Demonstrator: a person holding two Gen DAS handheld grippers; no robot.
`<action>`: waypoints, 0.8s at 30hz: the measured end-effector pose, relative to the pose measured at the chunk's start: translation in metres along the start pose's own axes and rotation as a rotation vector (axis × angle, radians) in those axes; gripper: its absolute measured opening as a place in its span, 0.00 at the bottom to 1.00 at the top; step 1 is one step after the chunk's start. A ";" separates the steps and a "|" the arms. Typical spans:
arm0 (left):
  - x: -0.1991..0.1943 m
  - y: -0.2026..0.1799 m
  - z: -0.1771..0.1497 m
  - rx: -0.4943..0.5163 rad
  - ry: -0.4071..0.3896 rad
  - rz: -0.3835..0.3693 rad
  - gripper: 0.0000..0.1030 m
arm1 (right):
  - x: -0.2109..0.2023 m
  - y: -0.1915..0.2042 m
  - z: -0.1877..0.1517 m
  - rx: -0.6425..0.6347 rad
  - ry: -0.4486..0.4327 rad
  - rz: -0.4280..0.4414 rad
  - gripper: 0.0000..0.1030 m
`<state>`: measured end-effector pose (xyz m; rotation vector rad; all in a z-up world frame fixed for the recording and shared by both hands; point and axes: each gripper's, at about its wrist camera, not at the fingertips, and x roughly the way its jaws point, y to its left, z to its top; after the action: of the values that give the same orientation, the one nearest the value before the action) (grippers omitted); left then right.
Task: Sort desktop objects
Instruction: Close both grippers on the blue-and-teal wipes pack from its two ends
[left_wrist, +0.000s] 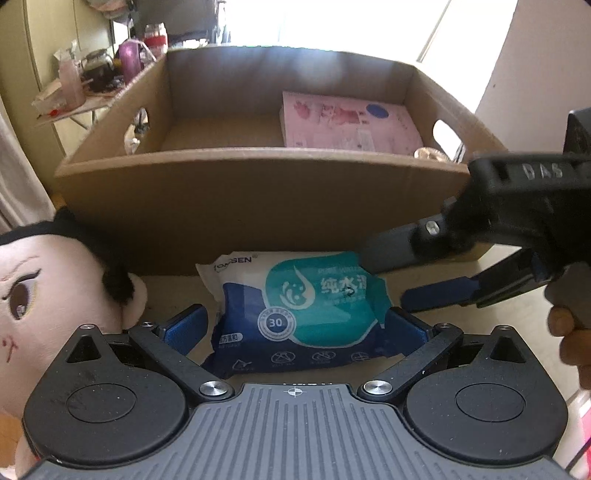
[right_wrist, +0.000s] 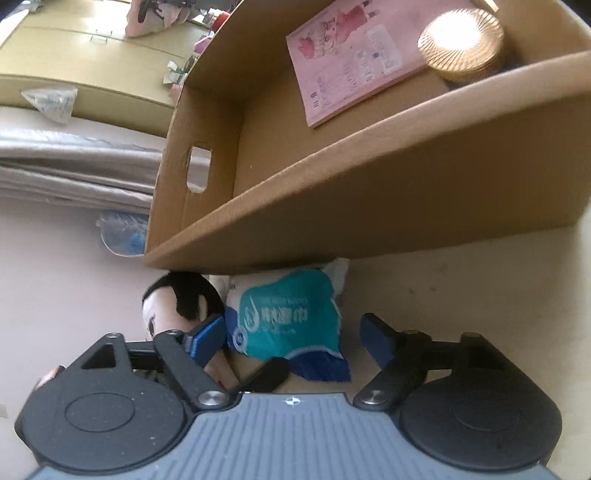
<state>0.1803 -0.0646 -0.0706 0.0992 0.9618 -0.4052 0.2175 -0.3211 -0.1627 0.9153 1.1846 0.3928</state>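
Observation:
A blue, teal and white wipes pack (left_wrist: 303, 306) lies on the table against the front wall of a cardboard box (left_wrist: 258, 192). My left gripper (left_wrist: 295, 326) stands open around the pack; its right pad touches the pack's edge and its left pad is clear of it. From the right, my right gripper (left_wrist: 386, 277) reaches in open, its upper finger over the pack's top right corner. In the right wrist view the right gripper (right_wrist: 291, 332) is open around the wipes pack (right_wrist: 288, 317). A plush doll head (left_wrist: 55, 295) sits left of the pack.
Inside the cardboard box (right_wrist: 369, 192) lie a pink book (right_wrist: 351, 55) and a round gold tin (right_wrist: 461, 40). A person's hand (left_wrist: 569, 332) holds the right gripper. A cluttered side table (left_wrist: 92, 74) stands far left. Folded bedding (right_wrist: 74, 158) lies beyond the box.

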 end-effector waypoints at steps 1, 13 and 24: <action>0.002 0.000 0.001 -0.005 0.006 -0.005 1.00 | -0.001 -0.001 0.001 0.014 0.001 0.010 0.86; 0.002 -0.009 -0.006 0.004 0.023 -0.049 1.00 | 0.010 0.006 -0.001 0.033 0.038 0.076 0.94; -0.014 -0.035 -0.025 0.021 0.046 -0.152 1.00 | -0.019 -0.003 -0.022 0.028 0.044 0.030 0.96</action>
<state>0.1402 -0.0859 -0.0702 0.0545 1.0139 -0.5547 0.1895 -0.3272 -0.1554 0.9539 1.2205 0.4236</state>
